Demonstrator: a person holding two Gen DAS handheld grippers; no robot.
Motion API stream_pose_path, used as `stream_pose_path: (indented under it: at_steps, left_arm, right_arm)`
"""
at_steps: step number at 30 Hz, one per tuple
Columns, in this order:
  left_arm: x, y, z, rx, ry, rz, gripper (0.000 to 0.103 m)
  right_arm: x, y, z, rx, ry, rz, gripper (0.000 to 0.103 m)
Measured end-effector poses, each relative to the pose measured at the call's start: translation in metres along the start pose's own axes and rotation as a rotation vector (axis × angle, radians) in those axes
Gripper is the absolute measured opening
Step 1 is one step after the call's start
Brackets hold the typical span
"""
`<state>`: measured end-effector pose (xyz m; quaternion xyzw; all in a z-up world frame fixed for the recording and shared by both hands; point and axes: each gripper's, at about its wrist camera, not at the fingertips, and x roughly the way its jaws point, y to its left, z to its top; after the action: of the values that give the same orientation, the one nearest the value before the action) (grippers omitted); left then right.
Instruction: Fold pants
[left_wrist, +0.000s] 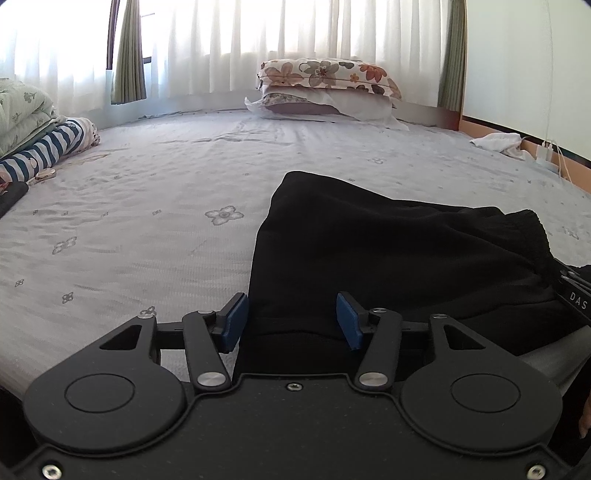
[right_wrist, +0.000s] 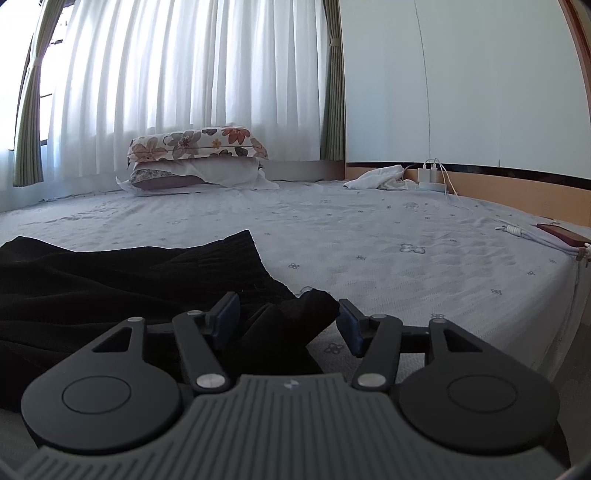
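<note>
Black pants (left_wrist: 388, 251) lie in a loose heap on the pale flowered bed sheet (left_wrist: 147, 221). My left gripper (left_wrist: 291, 321) is low over their near left end, jaws apart. The cloth lies flat between the blue pads (left_wrist: 234, 323) and runs on past the right one, with no pinch showing. In the right wrist view the pants (right_wrist: 110, 280) fill the left side. A bunched corner (right_wrist: 310, 306) of them sits loose between the open jaws of my right gripper (right_wrist: 288, 321), its tip close to the right pad.
Two stacked pillows (left_wrist: 325, 88) lie at the far edge under white curtains. A folded quilt (left_wrist: 22, 107) and a striped cloth (left_wrist: 55, 144) are at the left. At the right are a white cloth (right_wrist: 376, 177), chargers with cables (right_wrist: 430, 175) and a red phone (right_wrist: 561, 234).
</note>
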<state>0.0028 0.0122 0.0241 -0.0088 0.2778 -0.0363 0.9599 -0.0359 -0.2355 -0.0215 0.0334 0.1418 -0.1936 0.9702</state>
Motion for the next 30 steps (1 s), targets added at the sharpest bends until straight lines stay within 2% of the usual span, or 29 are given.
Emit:
stream_pose_path:
  at_steps: [7,11,12,13,15,16,18,20,23,25,30]
  left_arm:
    - [-0.006,0.002,0.005,-0.007,0.008,0.007,0.052]
    - [-0.022,0.010,0.029,0.029,-0.080,-0.006,0.050]
    - [-0.024,0.011,0.037,0.045,-0.100,-0.014,0.046]
    - [-0.024,0.012,0.048,0.064,-0.113,-0.031,0.033]
    - [-0.020,0.013,0.067,0.069,-0.120,-0.086,0.018]
    - [-0.015,0.014,0.076,0.061,-0.115,-0.116,0.019]
    - [0.001,0.012,0.092,0.066,-0.083,-0.181,0.018]
    - [0.025,0.006,0.102,0.085,-0.039,-0.209,0.017]
    - [0.063,-0.001,0.105,0.091,0.025,-0.217,0.016]
    - [0.086,-0.004,0.106,0.091,0.052,-0.199,0.016]
    - [0.133,0.004,0.103,0.079,0.100,-0.092,0.013]
  right_arm:
    - [-0.002,-0.020,0.013,0.082,0.056,0.068,0.088]
    - [-0.012,-0.031,0.034,0.091,0.044,0.114,0.097]
    - [-0.012,-0.033,0.041,0.084,0.043,0.121,0.098]
    - [-0.011,-0.033,0.048,0.078,0.042,0.117,0.098]
    - [-0.004,-0.033,0.065,0.067,0.044,0.119,0.098]
    - [0.000,-0.033,0.072,0.068,0.045,0.132,0.098]
    - [0.011,-0.029,0.084,0.071,0.055,0.165,0.089]
    - [0.022,-0.021,0.092,0.048,0.080,0.185,0.062]
    - [0.041,-0.004,0.093,0.006,0.134,0.206,0.036]
    - [0.053,0.007,0.087,-0.029,0.172,0.219,0.032]
    - [0.074,0.023,0.065,-0.091,0.239,0.202,0.033]
